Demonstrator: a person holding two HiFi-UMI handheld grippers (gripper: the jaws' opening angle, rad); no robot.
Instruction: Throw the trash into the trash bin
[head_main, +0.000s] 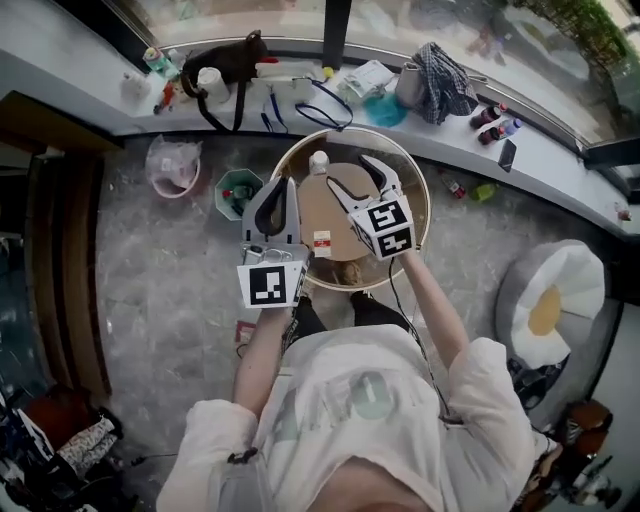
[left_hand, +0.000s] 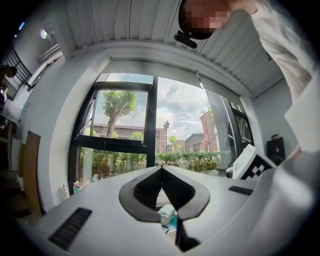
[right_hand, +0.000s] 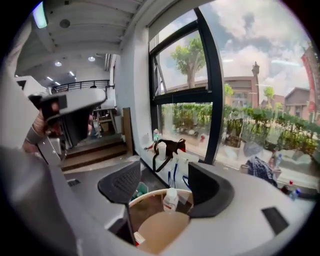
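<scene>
1. Round table (head_main: 421, 196) sits right under the person. A brown disc (head_main: 322, 212) covers most of the top.
2. Green trash bin (head_main: 238, 192) is on the floor just off the table's 9 o'clock rim, i.e. the left-hand side.
3. Right gripper (head_main: 356, 172) hangs over the table, claw wide open w/ nothing in it. Left gripper (head_main: 272, 205) is at the table's 8 o'clock, tips pressed together. In the left gripper view a white/teal scrap shows low in the gap. Can't tell if it's pinched or just sill clutter behind.
4. White bottle (head_main: 318, 160) is prob the trash. It stands upright near the table's 12 o'clock rim, long axis vertical. In the right gripper view it's dead ahead at 12, lined up w/ the gap but beyond the tips. Right gripper is nearer imo, so push fwd, close, then swing to 9 for the bin.
5. Tiny red-label item (head_main: 321, 240) lies at the disc's 6 o'clock, between both grippers.
</scene>
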